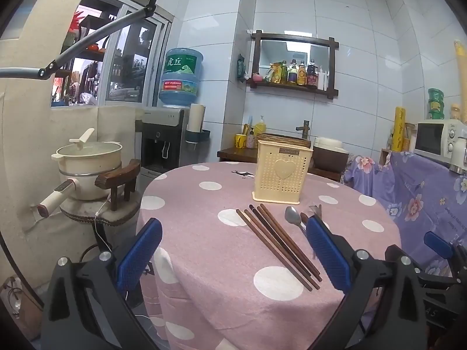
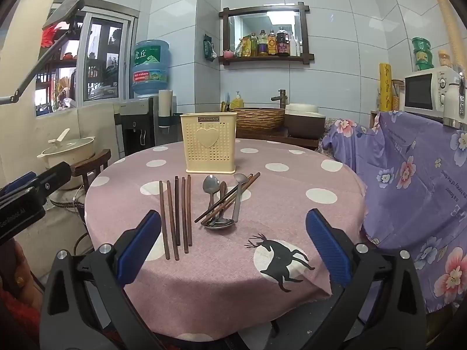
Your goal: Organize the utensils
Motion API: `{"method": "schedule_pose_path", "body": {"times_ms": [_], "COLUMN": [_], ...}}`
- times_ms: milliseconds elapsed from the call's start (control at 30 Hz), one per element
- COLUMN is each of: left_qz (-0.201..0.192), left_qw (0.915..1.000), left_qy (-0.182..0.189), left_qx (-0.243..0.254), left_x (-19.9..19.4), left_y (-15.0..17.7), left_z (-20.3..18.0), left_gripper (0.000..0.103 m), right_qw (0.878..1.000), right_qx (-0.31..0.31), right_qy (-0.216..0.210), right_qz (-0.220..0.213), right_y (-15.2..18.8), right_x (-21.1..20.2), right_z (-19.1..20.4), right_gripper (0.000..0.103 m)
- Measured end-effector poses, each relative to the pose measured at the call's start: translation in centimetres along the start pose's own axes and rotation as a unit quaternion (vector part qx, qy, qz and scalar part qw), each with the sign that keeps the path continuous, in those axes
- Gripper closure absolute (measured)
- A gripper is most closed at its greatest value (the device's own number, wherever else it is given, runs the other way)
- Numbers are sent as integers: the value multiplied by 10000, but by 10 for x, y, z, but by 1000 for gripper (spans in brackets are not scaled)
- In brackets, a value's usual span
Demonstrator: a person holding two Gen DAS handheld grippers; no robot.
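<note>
Both grippers hang over the near edge of the round table (image 2: 292, 204) with its pink polka-dot cloth, and nothing is in either one. The left gripper (image 1: 233, 250) has its blue pads spread wide, empty air between them; the right gripper (image 2: 233, 245) is spread just as wide, also holding nothing. Ahead stands the cream perforated utensil holder (image 2: 208, 143), upright near the far side of the table. In front of it, five brown chopsticks (image 2: 176, 213) lie side by side on the cloth. Just to their right sits a loose heap of metal spoons (image 2: 217, 201) with two more chopsticks crossed over them, touching the pile.
</note>
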State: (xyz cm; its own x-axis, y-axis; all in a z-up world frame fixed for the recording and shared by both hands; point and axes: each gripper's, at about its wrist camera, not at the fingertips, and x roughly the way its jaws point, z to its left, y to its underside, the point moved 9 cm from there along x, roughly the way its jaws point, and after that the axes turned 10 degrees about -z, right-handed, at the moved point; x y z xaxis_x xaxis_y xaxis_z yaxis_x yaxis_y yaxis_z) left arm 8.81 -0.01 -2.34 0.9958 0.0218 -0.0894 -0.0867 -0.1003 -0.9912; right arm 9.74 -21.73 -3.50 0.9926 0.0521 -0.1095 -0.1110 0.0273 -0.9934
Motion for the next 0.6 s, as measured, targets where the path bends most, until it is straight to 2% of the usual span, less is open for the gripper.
{"method": "schedule_pose_path", "body": {"times_ms": [133, 600], "left_qz": [-118, -134], "left_qw": [9999, 9999], "left_qy": [-20, -33], "left_qx": [17, 24], "left_x": [-2, -3], "left_y": [-1, -2], "left_z": [-3, 1], "left_gripper": [5, 5], "right_qw": [10000, 10000], "right_qx": [-34, -91], "right_qy": [1, 13], "right_qz": [42, 24], "right_y": [1, -2], "right_x": [0, -2], "right_z": [1, 2], "right_gripper": [5, 5]}}
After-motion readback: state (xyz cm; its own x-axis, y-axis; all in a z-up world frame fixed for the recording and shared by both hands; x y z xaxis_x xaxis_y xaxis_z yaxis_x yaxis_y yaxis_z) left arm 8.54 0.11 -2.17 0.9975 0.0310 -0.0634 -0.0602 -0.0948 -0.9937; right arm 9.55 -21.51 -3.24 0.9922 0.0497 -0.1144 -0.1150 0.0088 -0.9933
